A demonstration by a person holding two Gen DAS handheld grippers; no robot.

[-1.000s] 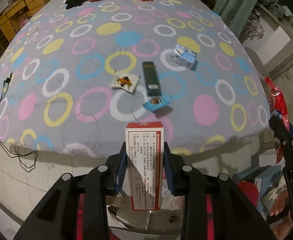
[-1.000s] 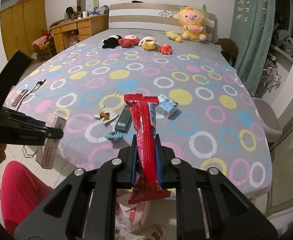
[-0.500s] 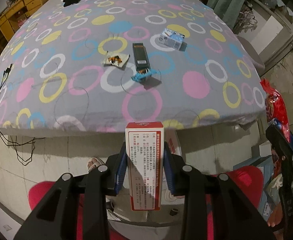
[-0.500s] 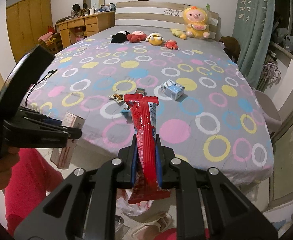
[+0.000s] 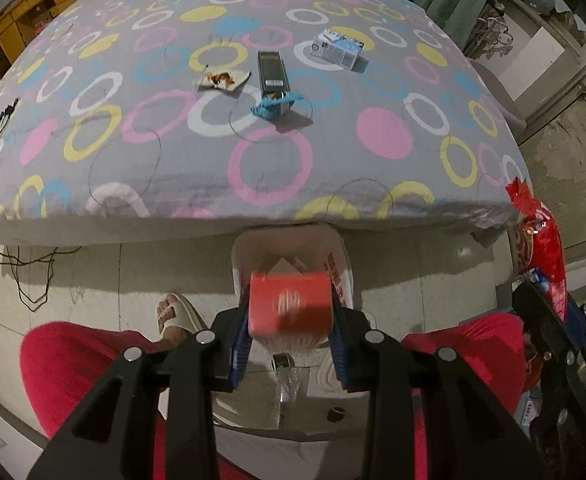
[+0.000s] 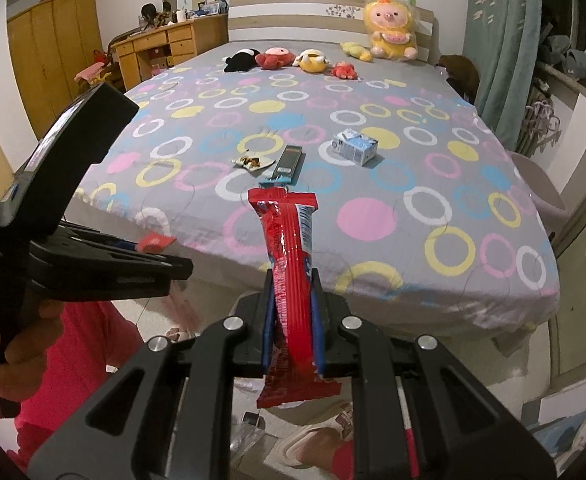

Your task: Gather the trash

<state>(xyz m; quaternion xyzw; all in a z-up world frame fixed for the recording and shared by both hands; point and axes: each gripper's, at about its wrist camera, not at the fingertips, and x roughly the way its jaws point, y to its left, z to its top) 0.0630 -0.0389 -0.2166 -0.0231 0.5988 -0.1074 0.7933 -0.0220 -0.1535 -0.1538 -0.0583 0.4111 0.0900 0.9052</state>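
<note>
The left tongs [image 5: 291,344] are clamped on a red and white carton [image 5: 289,304], seen almost end on in the left wrist view, so its long axis runs down and away along the fingers. Directly beyond and below it on the floor stands a white bag [image 5: 339,280] with its mouth open, close against the foot of the bed [image 5: 253,184]. That is the relation the next move seems to turn on: the carton hangs roughly above the opening, pointing into it, so letting go should drop it in lengthwise, provided the mouth really lies under the carton and not just past it, which the fisheye view leaves uncertain. The right tongs [image 6: 293,344] grip a long red snack wrapper [image 6: 289,280] about its lower half, upright, with its top flopping toward the bed. In the left wrist view these tongs sit off to the right of the bag, so I judge the left hand nearer the opening and likely first to release. A foot in a pale sandal [image 5: 177,316] rests just left of the bag. Farther off on the bedspread lie four more pieces: a small blue wrapper [image 5: 277,104], a dark slim box [image 5: 272,74] lying lengthwise away from the edge and touching it, a crumpled pale wrapper [image 5: 221,80] to the left, and a blue and white milk carton [image 5: 336,49] to the right, well apart from both tongs. Plush toys [image 6: 293,58] line the far headboard.
</note>
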